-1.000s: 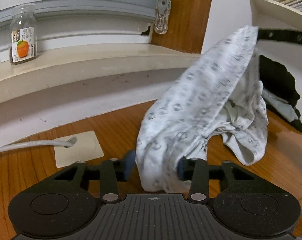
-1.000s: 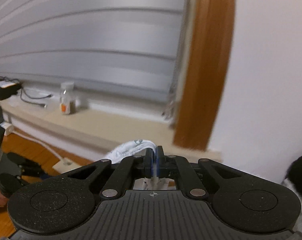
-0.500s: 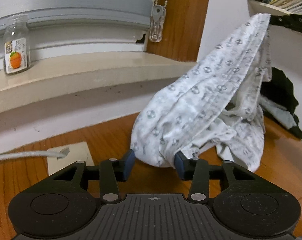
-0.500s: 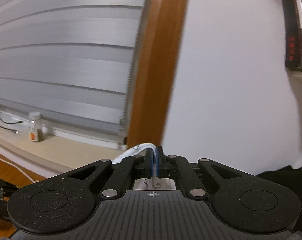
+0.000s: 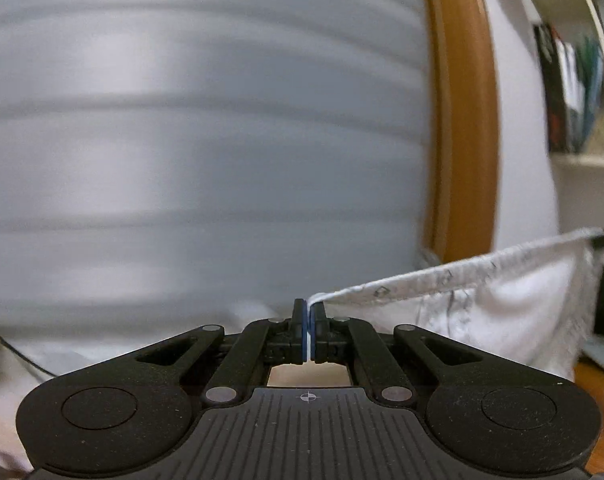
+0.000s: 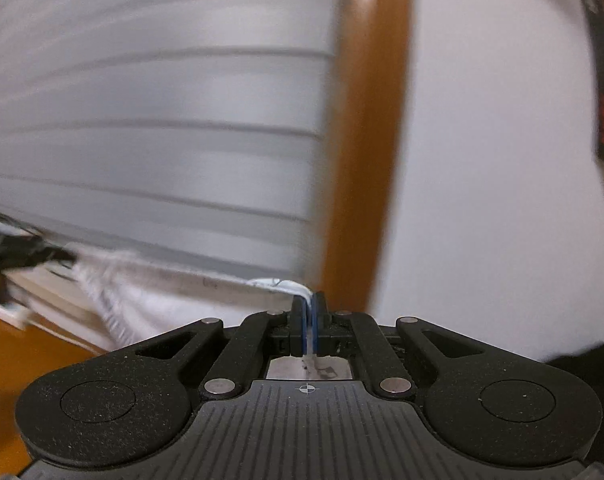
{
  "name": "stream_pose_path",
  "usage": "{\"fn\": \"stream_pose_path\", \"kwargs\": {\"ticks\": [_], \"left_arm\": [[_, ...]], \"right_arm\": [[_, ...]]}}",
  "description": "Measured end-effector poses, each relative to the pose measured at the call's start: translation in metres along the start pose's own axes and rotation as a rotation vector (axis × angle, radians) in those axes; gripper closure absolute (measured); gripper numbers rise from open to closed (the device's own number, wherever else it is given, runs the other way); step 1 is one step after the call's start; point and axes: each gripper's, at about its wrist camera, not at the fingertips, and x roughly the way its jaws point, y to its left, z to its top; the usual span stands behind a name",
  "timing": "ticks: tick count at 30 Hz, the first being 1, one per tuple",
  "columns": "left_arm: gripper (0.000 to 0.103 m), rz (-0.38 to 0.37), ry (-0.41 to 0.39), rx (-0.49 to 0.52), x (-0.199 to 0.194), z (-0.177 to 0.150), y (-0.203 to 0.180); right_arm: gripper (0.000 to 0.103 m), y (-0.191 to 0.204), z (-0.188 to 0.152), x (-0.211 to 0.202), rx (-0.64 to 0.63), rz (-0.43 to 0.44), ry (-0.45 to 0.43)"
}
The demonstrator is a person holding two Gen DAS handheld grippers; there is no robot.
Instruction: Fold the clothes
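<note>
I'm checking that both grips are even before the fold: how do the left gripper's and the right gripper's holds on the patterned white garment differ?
The left gripper pinches only the edge's tip; the right gripper has cloth running down between its pads and out behind them. From the left gripper the patterned white garment stretches away to the right in its view; from the right gripper it stretches left. Shared: both are shut on the same top edge, pulled taut between them.

Even, soft indoor light, no hard shadows or glare. Heavy motion blur smears the grey slatted window blind (image 5: 198, 140) and orange-brown wooden frame (image 6: 362, 140) in both views. Near black gripper bodies sharp; fisheye bends edges, corners dark.
</note>
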Motion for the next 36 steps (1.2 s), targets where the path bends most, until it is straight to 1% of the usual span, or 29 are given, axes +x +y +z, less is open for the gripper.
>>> {"fn": "stream_pose_path", "kwargs": {"ticks": [1, 3, 5, 6, 7, 8, 9, 12, 14, 17, 21, 24, 27, 29, 31, 33, 34, 35, 36], "left_arm": [[0.102, 0.014, 0.013, 0.009, -0.006, 0.006, 0.008], [0.100, 0.022, 0.085, 0.040, -0.010, 0.008, 0.020], [0.086, 0.020, 0.145, 0.053, -0.012, 0.001, 0.028], [0.071, 0.017, 0.173, 0.056, -0.012, -0.004, 0.032], [0.055, 0.011, 0.194, 0.056, -0.012, -0.010, 0.036], [0.051, 0.000, 0.208, 0.052, -0.012, -0.017, 0.039], [0.051, -0.006, 0.219, 0.044, -0.013, -0.023, 0.042], [0.050, -0.015, 0.251, 0.029, -0.007, -0.036, 0.045], [0.045, -0.022, 0.271, 0.035, 0.002, -0.044, 0.040], [0.044, -0.050, 0.294, 0.034, 0.018, -0.054, 0.033], [0.041, -0.092, 0.328, 0.029, 0.039, -0.078, 0.019], [0.041, -0.113, 0.364, 0.026, 0.054, -0.095, 0.010], [0.041, -0.127, 0.391, 0.015, 0.066, -0.111, 0.004], [0.041, -0.135, 0.403, 0.004, 0.071, -0.118, 0.002], [0.041, -0.137, 0.413, 0.003, 0.074, -0.124, 0.000], [0.041, -0.140, 0.419, 0.006, 0.075, -0.128, -0.002], [0.041, -0.142, 0.420, 0.006, 0.075, -0.129, -0.003], [0.041, -0.143, 0.420, 0.006, 0.075, -0.130, -0.003], [0.041, -0.143, 0.419, 0.006, 0.075, -0.130, -0.003]], "right_arm": [[0.100, 0.012, 0.006, -0.002, -0.003, 0.038, -0.008], [0.099, 0.036, 0.014, -0.002, -0.014, 0.112, -0.018], [0.096, 0.054, 0.015, 0.006, -0.010, 0.203, 0.028], [0.094, 0.063, 0.014, 0.012, -0.019, 0.237, 0.053], [0.087, 0.069, 0.011, 0.018, -0.026, 0.259, 0.070], [0.078, 0.074, 0.009, 0.025, -0.030, 0.276, 0.083], [0.075, 0.076, 0.006, 0.029, -0.035, 0.284, 0.095], [0.074, 0.077, -0.003, 0.040, -0.042, 0.278, 0.131], [0.072, 0.074, -0.012, 0.049, -0.048, 0.263, 0.160], [0.069, 0.069, -0.038, 0.070, -0.042, 0.239, 0.235], [0.068, 0.068, -0.083, 0.101, -0.029, 0.260, 0.321], [0.068, 0.079, -0.112, 0.125, -0.017, 0.283, 0.381], [0.062, 0.095, -0.131, 0.140, -0.029, 0.319, 0.413], [0.061, 0.107, -0.138, 0.149, -0.037, 0.349, 0.429], [0.061, 0.117, -0.146, 0.155, -0.071, 0.374, 0.452], [0.064, 0.127, -0.156, 0.161, -0.112, 0.391, 0.477], [0.070, 0.130, -0.160, 0.164, -0.123, 0.390, 0.489], [0.087, 0.131, -0.163, 0.165, -0.124, 0.393, 0.500], [0.095, 0.131, -0.166, 0.166, -0.121, 0.397, 0.513]]}}
